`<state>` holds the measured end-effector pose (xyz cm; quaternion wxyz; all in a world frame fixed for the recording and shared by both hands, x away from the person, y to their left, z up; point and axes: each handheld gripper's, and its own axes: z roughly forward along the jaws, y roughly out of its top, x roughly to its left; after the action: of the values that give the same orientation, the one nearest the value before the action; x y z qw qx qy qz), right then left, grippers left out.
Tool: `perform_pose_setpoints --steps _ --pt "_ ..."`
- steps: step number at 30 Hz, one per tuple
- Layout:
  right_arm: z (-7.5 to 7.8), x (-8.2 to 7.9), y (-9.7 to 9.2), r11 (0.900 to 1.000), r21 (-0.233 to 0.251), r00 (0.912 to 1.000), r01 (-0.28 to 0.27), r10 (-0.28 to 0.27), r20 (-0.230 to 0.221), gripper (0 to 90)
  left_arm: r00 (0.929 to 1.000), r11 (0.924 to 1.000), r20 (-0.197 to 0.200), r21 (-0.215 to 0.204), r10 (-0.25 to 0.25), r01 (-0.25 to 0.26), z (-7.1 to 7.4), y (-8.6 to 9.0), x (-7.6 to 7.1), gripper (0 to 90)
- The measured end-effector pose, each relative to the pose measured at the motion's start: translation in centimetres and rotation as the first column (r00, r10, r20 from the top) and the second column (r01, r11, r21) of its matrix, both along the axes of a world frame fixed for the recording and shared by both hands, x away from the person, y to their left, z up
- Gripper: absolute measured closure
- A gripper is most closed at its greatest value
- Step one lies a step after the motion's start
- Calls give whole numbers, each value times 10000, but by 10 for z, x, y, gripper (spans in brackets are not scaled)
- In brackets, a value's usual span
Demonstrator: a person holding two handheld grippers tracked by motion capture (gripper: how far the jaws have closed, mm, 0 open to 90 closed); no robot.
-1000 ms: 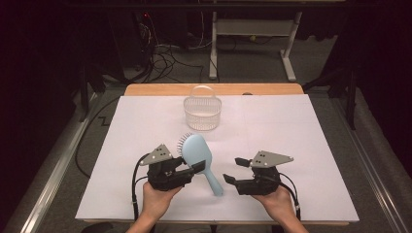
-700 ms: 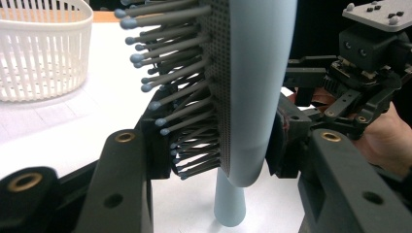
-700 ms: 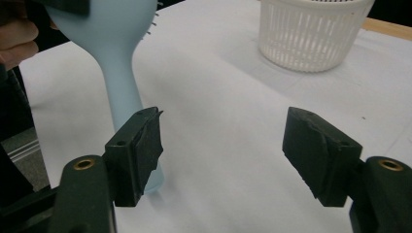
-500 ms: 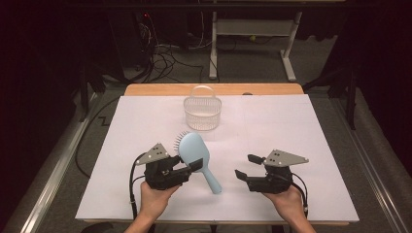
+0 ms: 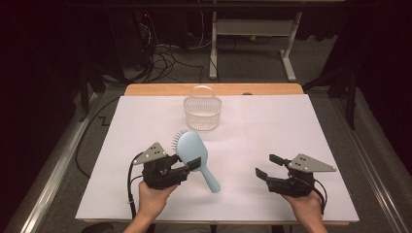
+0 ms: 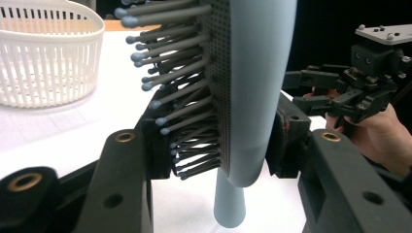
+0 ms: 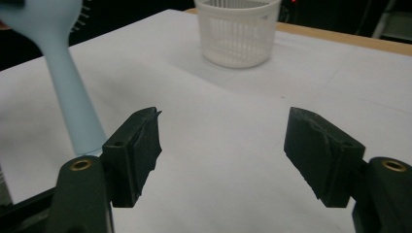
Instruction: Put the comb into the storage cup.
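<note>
From above, my left claw (image 5: pixel 193 164) clamps the blue hairbrush (image 5: pixel 193 148) off the tabletop (image 5: pixel 272 131); my right claw (image 5: pixel 266 166) has drawn away, opening. Along left jaws, bristles pinched. Along right jaws, nothing between; the white basket (image 7: pixel 239 30) is likely next.

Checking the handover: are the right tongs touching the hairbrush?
Apart: high view shows bare white sheet between the right tongs and the hairbrush.

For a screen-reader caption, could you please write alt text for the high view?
The left tongs grip a light blue hairbrush by its head above a white-covered table. The right tongs stand open and empty, and a white basket sits farther back.
</note>
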<state>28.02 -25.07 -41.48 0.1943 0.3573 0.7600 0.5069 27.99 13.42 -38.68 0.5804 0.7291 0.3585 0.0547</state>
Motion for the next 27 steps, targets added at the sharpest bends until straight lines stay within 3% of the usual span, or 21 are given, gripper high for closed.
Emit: perform_pose_setpoints --steps 8,18,25,27 --pt "-6 -7 -29 9965 383 9963 745 -760 392 291 10000 10000 -70 44 62 -62 -2 1 2 540" --pt "-17 -13 -47 9917 580 9923 1150 -1175 405 283 9999 10000 -54 -2 88 -88 -1 2 2 540" --pt "-18 -22 -60 9841 827 9796 1574 -1662 1133 295 10000 10000 -25 46 39 -39 0 1 0 541" --pt "-21 -25 -64 9832 780 9786 1650 -1730 1111 295 10000 10000 12 72 50 -50 1 1 0 541"
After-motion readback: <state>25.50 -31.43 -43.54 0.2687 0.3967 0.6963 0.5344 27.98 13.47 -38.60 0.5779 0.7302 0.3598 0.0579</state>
